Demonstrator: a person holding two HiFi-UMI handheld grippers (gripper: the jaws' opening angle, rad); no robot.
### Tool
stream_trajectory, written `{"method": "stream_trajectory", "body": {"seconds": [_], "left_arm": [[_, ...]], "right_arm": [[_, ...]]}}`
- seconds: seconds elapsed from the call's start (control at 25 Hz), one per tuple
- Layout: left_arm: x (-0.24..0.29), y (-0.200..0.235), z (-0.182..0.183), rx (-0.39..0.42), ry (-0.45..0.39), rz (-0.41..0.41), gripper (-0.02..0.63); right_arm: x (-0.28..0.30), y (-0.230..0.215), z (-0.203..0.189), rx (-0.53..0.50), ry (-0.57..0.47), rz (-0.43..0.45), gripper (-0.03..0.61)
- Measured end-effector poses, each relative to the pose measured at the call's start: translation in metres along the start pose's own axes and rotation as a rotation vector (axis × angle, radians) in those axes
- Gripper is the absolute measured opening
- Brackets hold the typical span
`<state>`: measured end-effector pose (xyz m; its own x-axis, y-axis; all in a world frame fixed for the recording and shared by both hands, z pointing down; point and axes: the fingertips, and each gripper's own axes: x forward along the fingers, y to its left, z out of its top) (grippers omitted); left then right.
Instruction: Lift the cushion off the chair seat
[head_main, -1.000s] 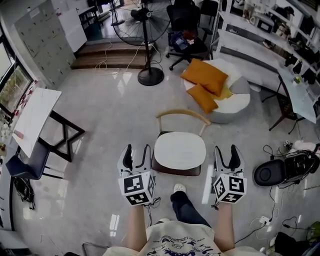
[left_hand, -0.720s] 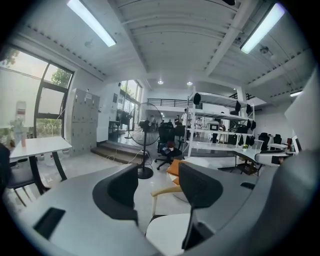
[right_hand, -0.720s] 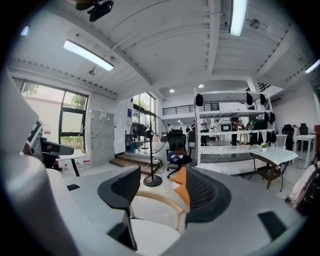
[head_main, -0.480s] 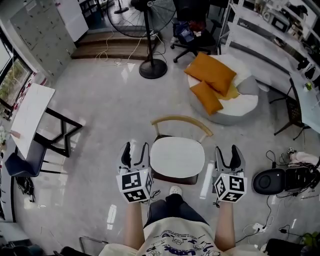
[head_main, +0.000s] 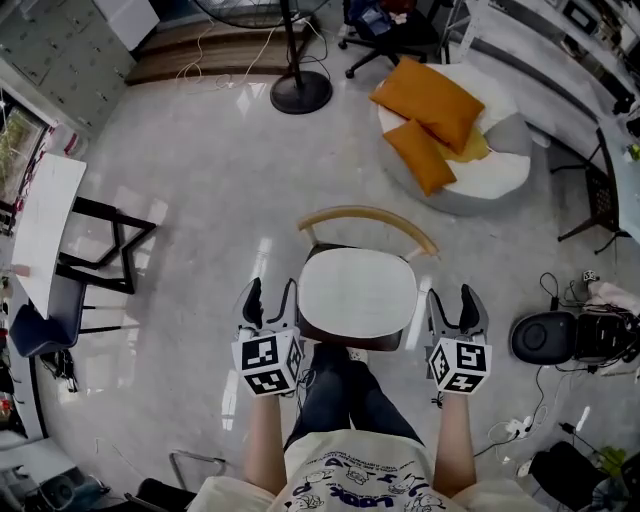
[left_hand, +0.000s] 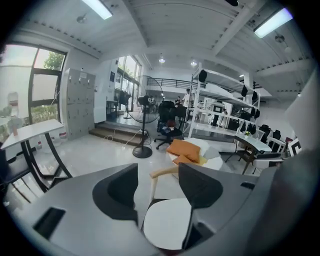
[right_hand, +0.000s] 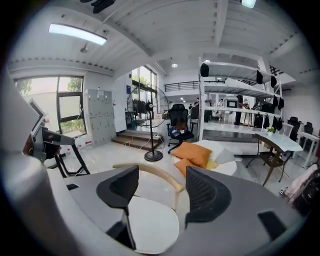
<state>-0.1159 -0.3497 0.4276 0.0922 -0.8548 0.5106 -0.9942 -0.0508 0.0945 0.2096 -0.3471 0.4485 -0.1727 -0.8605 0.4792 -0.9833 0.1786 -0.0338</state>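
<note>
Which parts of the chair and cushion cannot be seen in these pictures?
Chair front legs: head view, under the seat.
Cushion near edge: both gripper views, behind the left gripper and right gripper bodies.
Cushion underside, any fastening: hidden everywhere, against the seat.

I'm standing on a glossy pale grey floor in a big bright room. A white-topped table on black legs is to my left, and grey lockers stand beside tall windows along the left wall. Far ahead, low wooden steps run behind a pedestal fan and a black office chair, and to the far right a round white lounger carries orange pillows. White shelving racks line the right side under a white beamed ceiling with strip lights.
</note>
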Motion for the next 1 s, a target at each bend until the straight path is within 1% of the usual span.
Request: {"method": "stream_trajectory", "body": {"seconds": [0.12,0.24,0.36,0.48,0.72,0.88,1.0], "left_arm": [[0.042,0.004,-0.026,0.009,0.07,-0.026,0.25],[0.083,0.016,-0.065,0.03,0.155,-0.044,0.25],[0.12,0.034,-0.11,0.025,0.247,-0.032,0.25],[0.156,0.046,-0.151,0.006,0.321,-0.028,0.25],[0.214,0.069,-0.233,-0.028,0.435,-0.036,0.25],[0.248,0.072,-0.289,-0.048,0.508,-0.051,0.25],[0.273,0.077,-0.323,-0.049,0.548,-0.067,0.255]], "right_arm": [[0.038,-0.005,-0.03,0.024,0.055,-0.004,0.308],[0.077,-0.005,-0.067,0.03,0.129,-0.007,0.307],[0.111,-0.003,-0.104,0.027,0.191,-0.01,0.304],[0.144,-0.006,-0.142,0.044,0.247,-0.015,0.297],[0.194,-0.004,-0.225,0.019,0.362,-0.028,0.293],[0.219,-0.011,-0.282,0.024,0.434,-0.043,0.293],[0.237,-0.015,-0.319,0.014,0.477,-0.046,0.293]]}}
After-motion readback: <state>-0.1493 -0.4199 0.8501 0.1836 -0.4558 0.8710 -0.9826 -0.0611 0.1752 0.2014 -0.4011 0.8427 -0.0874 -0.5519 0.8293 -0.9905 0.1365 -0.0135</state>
